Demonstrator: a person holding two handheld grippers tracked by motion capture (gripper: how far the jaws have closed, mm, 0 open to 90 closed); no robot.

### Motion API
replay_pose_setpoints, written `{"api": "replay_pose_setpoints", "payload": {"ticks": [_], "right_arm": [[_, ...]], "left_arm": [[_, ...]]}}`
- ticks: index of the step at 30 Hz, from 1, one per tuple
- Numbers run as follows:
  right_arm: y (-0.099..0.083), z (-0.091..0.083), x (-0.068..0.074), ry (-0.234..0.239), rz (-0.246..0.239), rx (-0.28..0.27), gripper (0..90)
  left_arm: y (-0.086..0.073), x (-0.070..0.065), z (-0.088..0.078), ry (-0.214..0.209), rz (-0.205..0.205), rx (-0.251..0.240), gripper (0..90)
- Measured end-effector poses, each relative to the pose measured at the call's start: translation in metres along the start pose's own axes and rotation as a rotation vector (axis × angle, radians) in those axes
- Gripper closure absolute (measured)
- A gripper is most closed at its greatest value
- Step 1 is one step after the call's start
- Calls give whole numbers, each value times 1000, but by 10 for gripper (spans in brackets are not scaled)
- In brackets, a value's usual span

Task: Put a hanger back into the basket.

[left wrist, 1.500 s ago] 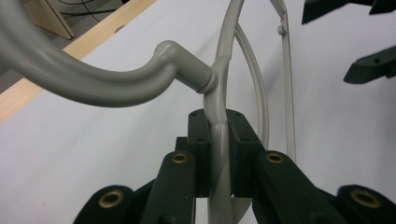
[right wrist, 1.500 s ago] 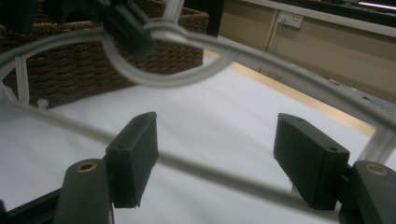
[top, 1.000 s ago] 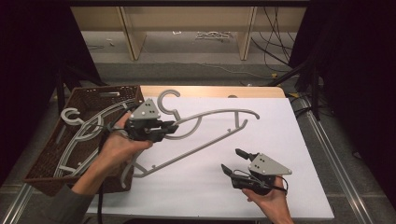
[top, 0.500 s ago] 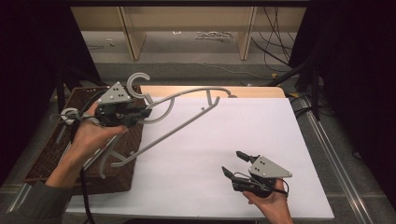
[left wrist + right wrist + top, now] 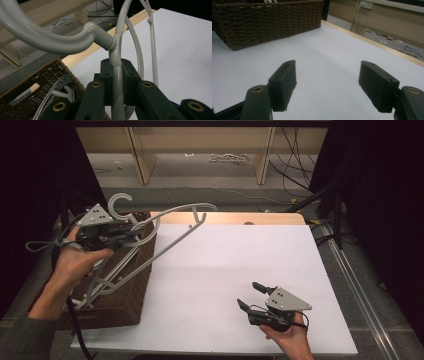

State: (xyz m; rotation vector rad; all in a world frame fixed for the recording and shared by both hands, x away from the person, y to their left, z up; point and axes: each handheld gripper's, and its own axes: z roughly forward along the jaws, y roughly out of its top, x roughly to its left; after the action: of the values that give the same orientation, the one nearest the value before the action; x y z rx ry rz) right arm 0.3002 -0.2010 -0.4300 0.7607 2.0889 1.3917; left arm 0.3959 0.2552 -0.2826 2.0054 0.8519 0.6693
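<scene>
Clamping grey hanger (image 5: 117, 75), left tongs (image 5: 117, 75), basket (image 5: 127, 295) below

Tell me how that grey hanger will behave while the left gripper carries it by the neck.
The grey hanger probably stays stiff: its arms keep their shape in the air. The left gripper clamps only the smooth neck, so it may swivel or slip. Its long arm over the basket could snag the rim.

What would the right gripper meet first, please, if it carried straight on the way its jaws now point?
Probably the brown wicker basket: the right gripper, open, points over bare white tabletop toward it, though depth is uncertain.
</scene>
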Motion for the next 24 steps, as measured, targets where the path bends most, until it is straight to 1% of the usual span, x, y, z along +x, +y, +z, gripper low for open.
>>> {"api": "replay_pose_setpoints", "payload": {"ticks": [1,2,3,4,5,8,9,10,11,12,14,15,16,17,18,19,20,21,22,23,24], "right_arm": [[0,2,0,-1,-1,-17,314],[0,2,0,0,-1,-14,314],[0,2,1,-1,4,-15,314],[0,2,1,0,3,-14,314],[0,2,1,1,0,-13,314],[0,2,2,4,0,-11,314],[0,3,2,4,-1,-12,314],[0,3,2,4,-2,-12,314],[0,3,2,4,-2,-12,314],[0,3,1,2,-6,-13,314],[0,3,1,2,-6,-12,314],[0,3,1,3,-6,-12,314],[0,3,1,5,-7,-10,314],[-1,3,2,6,-6,-9,314],[0,3,2,9,-5,-7,314],[-1,4,2,9,-12,-8,314],[0,4,2,11,-10,-8,314],[-1,4,2,10,-11,-8,314],[0,3,2,14,-6,-2,314],[0,4,2,14,-6,-2,314],[0,3,2,16,-7,2,314]], "left_arm": [[-2,3,-1,6,5,1,815],[-4,6,-2,13,1,4,814],[-7,10,-3,23,-7,4,814],[-10,12,-3,29,-29,-4,814],[-12,16,-3,31,-28,-4,814],[-18,26,-6,52,-33,17,814],[-20,27,-6,57,-45,9,814],[-22,30,-6,58,-45,13,814],[-24,33,-7,63,-35,28,814],[-27,36,-8,70,-43,32,814],[-30,39,-7,78,-52,27,814],[-31,41,-8,78,-36,41,814],[-32,42,-8,82,-47,37,814],[-33,43,-9,85,-38,47,814],[-34,45,-10,78,-19,57,813],[-35,44,-8,83,-54,35,813],[-35,45,-9,79,-36,46,813],[-36,46,-8,84,-33,48,813],[-36,46,-9,84,-24,63,813],[-37,46,-8,83,-25,61,813],[-38,45,-6,87,-48,44,813]]}}
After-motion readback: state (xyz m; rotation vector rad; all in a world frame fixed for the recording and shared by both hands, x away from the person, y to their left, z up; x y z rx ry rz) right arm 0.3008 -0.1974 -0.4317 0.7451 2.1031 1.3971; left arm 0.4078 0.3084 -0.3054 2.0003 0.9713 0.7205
